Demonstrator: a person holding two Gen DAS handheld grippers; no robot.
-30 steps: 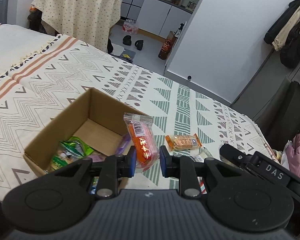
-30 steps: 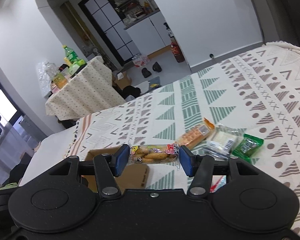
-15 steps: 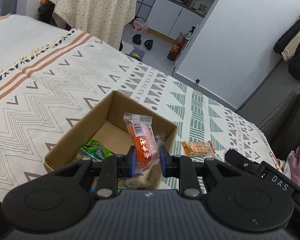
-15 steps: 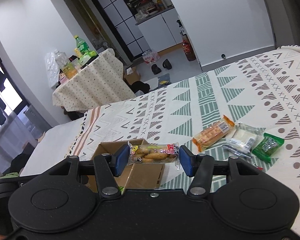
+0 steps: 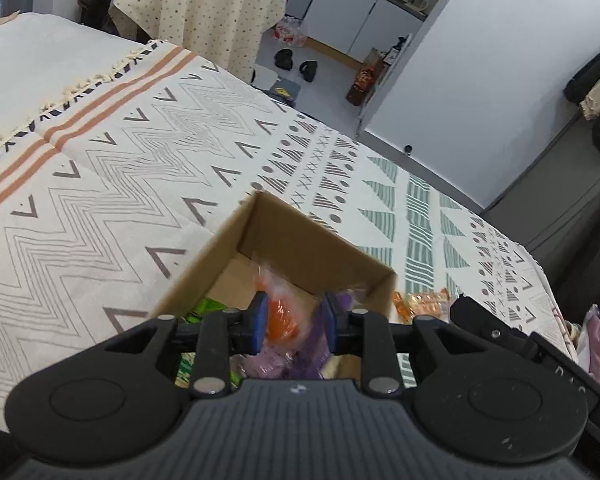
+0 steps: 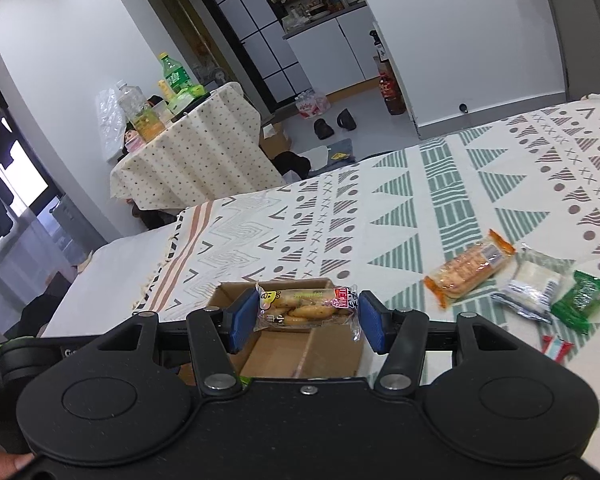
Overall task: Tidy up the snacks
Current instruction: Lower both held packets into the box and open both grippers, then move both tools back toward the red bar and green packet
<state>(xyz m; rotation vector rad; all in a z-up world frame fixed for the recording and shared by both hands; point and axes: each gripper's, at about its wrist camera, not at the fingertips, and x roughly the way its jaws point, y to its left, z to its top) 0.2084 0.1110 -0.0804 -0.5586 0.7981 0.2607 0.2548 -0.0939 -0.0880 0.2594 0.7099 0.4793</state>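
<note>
An open cardboard box [image 5: 312,248] sits on the patterned blanket [image 5: 140,160], holding green packets [image 5: 208,308] and a purple packet [image 5: 300,356]. My left gripper [image 5: 293,322] hovers over the box, open. An orange snack packet [image 5: 280,312] is blurred and slipping down between its fingers into the box. In the right wrist view my right gripper [image 6: 307,314] is shut on a clear packet of biscuits [image 6: 306,308], held flat above the box [image 6: 328,354]. An orange cracker packet [image 6: 468,270], a white packet [image 6: 534,284] and a green packet [image 6: 582,300] lie on the blanket to the right.
A small red and blue packet [image 6: 556,348] lies near the right gripper. The orange cracker packet [image 5: 420,302] shows just past the box's right corner. Beyond the bed stand a dotted-cloth table [image 6: 192,152] with bottles, shoes [image 6: 334,124] on the floor, and white walls.
Both grippers moved left to above the box. The orange packet, held upright before, has slid low between the left fingers and blurs as it drops. The right gripper still holds the biscuits.
</note>
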